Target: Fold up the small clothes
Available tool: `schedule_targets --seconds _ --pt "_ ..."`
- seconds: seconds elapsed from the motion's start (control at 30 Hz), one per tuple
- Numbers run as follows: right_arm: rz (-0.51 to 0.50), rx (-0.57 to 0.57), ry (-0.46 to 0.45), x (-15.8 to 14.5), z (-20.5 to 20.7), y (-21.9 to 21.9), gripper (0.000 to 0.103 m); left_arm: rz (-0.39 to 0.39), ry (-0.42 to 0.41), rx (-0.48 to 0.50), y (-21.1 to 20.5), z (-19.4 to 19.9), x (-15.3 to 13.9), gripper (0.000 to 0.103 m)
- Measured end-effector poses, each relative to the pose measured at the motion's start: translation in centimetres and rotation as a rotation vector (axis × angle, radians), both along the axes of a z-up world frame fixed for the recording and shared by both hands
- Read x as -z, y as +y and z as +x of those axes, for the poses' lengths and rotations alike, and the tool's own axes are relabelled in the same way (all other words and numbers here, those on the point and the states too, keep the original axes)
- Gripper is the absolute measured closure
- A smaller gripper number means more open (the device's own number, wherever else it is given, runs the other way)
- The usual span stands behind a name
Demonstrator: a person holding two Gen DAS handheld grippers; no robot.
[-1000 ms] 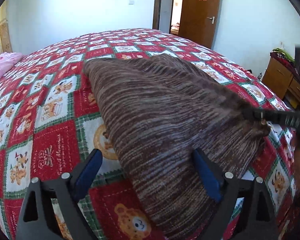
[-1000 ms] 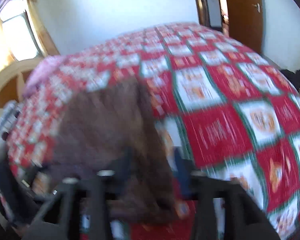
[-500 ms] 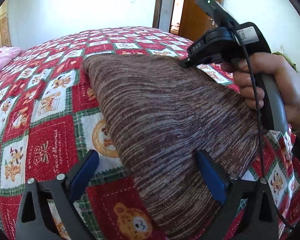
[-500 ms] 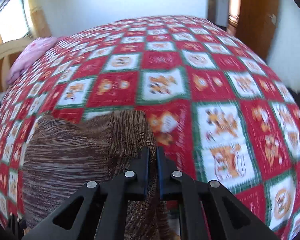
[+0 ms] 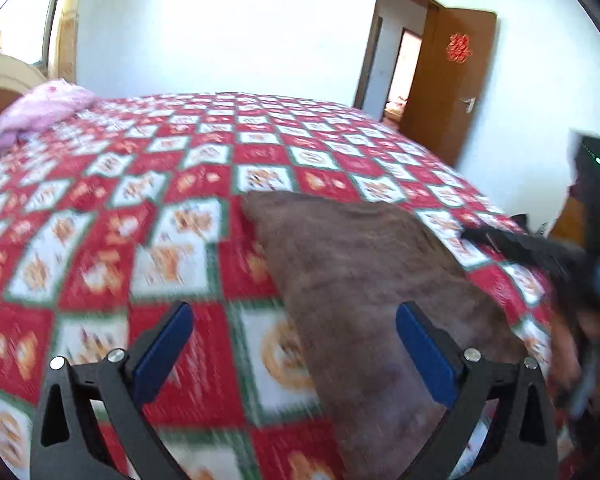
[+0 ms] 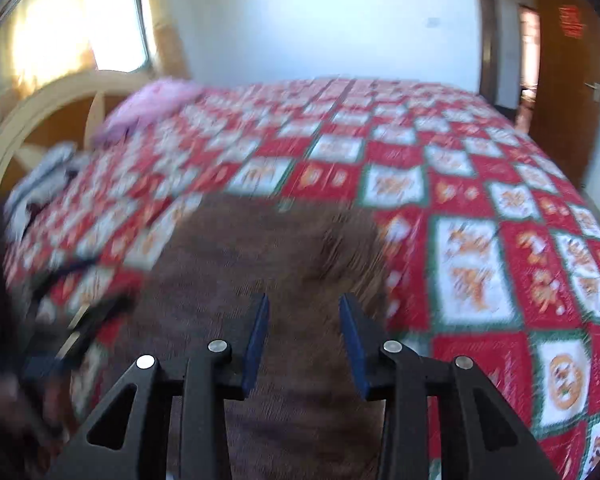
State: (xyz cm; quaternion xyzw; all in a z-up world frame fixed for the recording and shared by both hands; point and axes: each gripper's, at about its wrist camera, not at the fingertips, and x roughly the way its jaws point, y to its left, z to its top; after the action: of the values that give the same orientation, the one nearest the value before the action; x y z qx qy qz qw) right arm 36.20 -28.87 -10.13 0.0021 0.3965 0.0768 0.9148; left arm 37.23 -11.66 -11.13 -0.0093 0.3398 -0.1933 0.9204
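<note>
A brown knit garment (image 5: 364,280) lies flat on the red, white and green checked bedspread (image 5: 112,208). My left gripper (image 5: 294,316) hovers over the garment's near left edge with its jaws wide open and nothing pressed between the blue pads (image 5: 424,356). My right gripper (image 6: 305,304) hangs above the middle of the garment (image 6: 260,248); its jaws are opening and only cloth lying below shows in the gap. In the left wrist view the right gripper (image 5: 476,236) is a dark blur at the right edge. Both views are motion-blurred.
A pink pillow (image 5: 40,112) lies at the head of the bed by the wooden headboard (image 6: 52,116). A grey heap of clothes (image 6: 44,176) sits near that side. A brown door (image 5: 448,88) stands open beyond the bed's far corner.
The right gripper, shut at the garment's far corner half a second ago, has parted its jaws and drawn back over the cloth. The left gripper has lifted and pulled back, still wide open.
</note>
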Motion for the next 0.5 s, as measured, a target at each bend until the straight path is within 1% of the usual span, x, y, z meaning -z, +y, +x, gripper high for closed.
schedule_targets --seconds 0.07,0.1,0.13,0.17,0.23,0.27,0.3,0.4,0.5 --pt "-0.031 0.028 0.051 1.9 -0.5 -0.3 0.065 0.138 0.021 -0.041 -1.2 1.8 1.1 0.0" --pt "-0.045 0.048 0.089 3.3 -0.5 -0.7 0.065 0.181 0.041 -0.053 -1.5 2.5 1.9 0.0" --pt "-0.053 0.066 0.1 4.3 -0.7 -1.3 0.06 0.194 0.06 -0.048 -1.6 2.9 2.7 0.0" --pt "-0.028 0.071 0.085 4.5 -0.9 -1.9 0.054 0.19 0.073 -0.041 -1.5 3.1 3.5 0.0" --pt "0.097 0.09 0.129 4.6 -0.7 -3.6 0.053 0.132 0.086 -0.04 -0.8 2.8 4.0 0.0" --pt "0.131 0.091 0.146 4.5 -0.5 -4.2 0.053 0.118 0.095 -0.041 -0.5 2.7 4.0 0.0" --pt "0.148 0.085 0.153 4.2 -0.4 -4.4 0.053 0.109 0.104 -0.04 -0.4 2.7 3.9 0.0" --pt "0.152 0.095 0.072 2.6 -0.4 -5.3 0.053 0.07 0.131 -0.043 0.1 2.1 3.6 0.0" --pt "0.217 0.12 0.046 1.8 0.5 -6.6 0.052 0.014 0.156 -0.038 0.6 1.1 3.0 0.0"
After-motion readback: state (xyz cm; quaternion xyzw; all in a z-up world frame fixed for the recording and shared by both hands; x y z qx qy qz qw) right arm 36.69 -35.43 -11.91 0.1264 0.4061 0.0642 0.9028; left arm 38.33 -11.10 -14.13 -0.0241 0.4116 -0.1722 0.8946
